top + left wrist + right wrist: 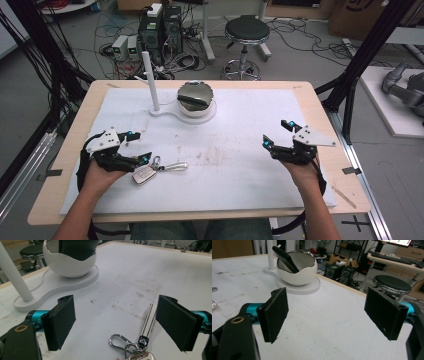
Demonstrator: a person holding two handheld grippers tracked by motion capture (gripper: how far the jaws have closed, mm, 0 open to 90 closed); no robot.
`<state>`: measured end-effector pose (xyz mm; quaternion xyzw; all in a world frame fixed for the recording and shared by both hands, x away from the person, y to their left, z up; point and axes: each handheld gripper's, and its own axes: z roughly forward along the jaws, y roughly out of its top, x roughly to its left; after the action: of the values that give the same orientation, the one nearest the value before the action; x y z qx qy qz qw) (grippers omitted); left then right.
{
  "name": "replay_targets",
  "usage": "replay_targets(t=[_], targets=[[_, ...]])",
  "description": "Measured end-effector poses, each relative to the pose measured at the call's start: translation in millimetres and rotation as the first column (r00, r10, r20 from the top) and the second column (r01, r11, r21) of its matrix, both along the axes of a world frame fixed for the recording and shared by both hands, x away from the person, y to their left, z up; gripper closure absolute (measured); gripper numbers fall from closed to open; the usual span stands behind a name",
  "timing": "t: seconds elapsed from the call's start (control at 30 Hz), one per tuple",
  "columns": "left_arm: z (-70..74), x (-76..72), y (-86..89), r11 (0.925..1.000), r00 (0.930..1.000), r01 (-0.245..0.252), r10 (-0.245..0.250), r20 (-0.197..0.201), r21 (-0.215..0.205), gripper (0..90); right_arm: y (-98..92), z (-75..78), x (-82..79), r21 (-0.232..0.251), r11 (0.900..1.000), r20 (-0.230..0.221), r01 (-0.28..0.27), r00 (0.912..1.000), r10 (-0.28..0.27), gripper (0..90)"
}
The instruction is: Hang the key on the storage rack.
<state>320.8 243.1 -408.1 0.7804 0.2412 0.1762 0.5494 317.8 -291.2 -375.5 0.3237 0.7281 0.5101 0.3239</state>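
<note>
Your left gripper [134, 146] sits wide open just behind the car key [140, 350], which lies flat on the white mat [235, 165] with its metal strip pointing away. Ease forward, straddle the fob squarely, then close. Your right gripper [276, 134] rests open and empty, well apart.

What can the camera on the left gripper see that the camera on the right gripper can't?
The left gripper view alone shows the silver car key with its metal clip ring, lying between that gripper's open black jaws. The right gripper view alone shows the round black stool and the shelves behind the table. Both show the white egg-shaped bowl on its flat white stand, and the white table mat.
</note>
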Motion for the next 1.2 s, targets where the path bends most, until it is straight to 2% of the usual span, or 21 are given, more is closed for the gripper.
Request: replay_targets(t=[0.33, 0.47, 0.6, 0.73, 0.77, 0.9, 0.97, 1.03, 1.13, 1.17, 1.2], targets=[[-5.1, 4.3, -18.2, 0.9973, 0.9977, 0.055, -0.052, -0.042, 0.048, 19.0, 6.5, -3.0, 1.5, -0.019, 0.999, -0.013, -0.028, 0.9995, 0.028, 19.7], [-10.2, 5.6, -29.9, 0.9912, 0.9936, 0.097, -0.091, -0.067, 0.09, 22.8, 6.4, -4.8, 2.8, -0.021, 0.999, -0.021, -0.032, 0.9993, 0.032, 19.7], [-16.0, 4.6, -36.7, 0.976, 0.9839, 0.16, -0.146, -0.104, 0.148, 29.3, 5.8, -4.2, 2.0, -0.014, 0.999, -0.017, -0.034, 0.9993, 0.034, 19.7], [-23.9, 5.7, -39.3, 0.9684, 0.9758, 0.186, -0.162, -0.147, 0.167, 34.3, 6.4, -4.7, 2.6, -0.016, 0.999, -0.022, -0.036, 0.9991, 0.035, 19.7], [-26.4, 6.6, -40.2, 0.9636, 0.9732, 0.196, -0.168, -0.157, 0.182, 35.6, 6.6, -4.7, 2.5, -0.015, 0.999, -0.024, -0.036, 0.9991, 0.035, 19.7], [-33.6, 8.1, -44.9, 0.9489, 0.966, 0.229, -0.195, -0.17, 0.217, 43.5, 6.8, -5.0, 3.5, -0.018, 0.999, -0.023, -0.035, 0.9991, 0.035, 19.7], [-37.6, 8.1, -48.9, 0.9341, 0.9602, 0.255, -0.214, -0.179, 0.25, 46.5, 6.8, -5.4, 3.9, -0.018, 0.999, -0.026, -0.034, 0.9991, 0.034, 19.7], [-41.1, 6.4, -53.7, 0.913, 0.9545, 0.28, -0.232, -0.187, 0.296, 50.3, 6.3, -5.2, 4.1, -0.017, 0.999, -0.023, -0.034, 0.9992, 0.034, 19.7], [-40.8, 4.7, -54.2, 0.9151, 0.953, 0.284, -0.236, -0.19, 0.286, 57.0, 5.7, -4.9, 3.6, -0.013, 0.999, -0.024, -0.03, 0.9993, 0.03, 19.7], [-40.2, 4.7, -53.2, 0.9098, 0.9519, 0.29, -0.242, -0.188, 0.297, 57.7, 5.4, -4.9, 3.5, -0.012, 0.999, -0.022, -0.031, 0.9993, 0.031, 19.7], [-40.1, 4.4, -52.8, 0.91, 0.9504, 0.293, -0.245, -0.192, 0.293, 59.7, 5.2, -4.8, 3.4, -0.011, 0.999, -0.024, -0.032, 0.9992, 0.032, 19.7]])
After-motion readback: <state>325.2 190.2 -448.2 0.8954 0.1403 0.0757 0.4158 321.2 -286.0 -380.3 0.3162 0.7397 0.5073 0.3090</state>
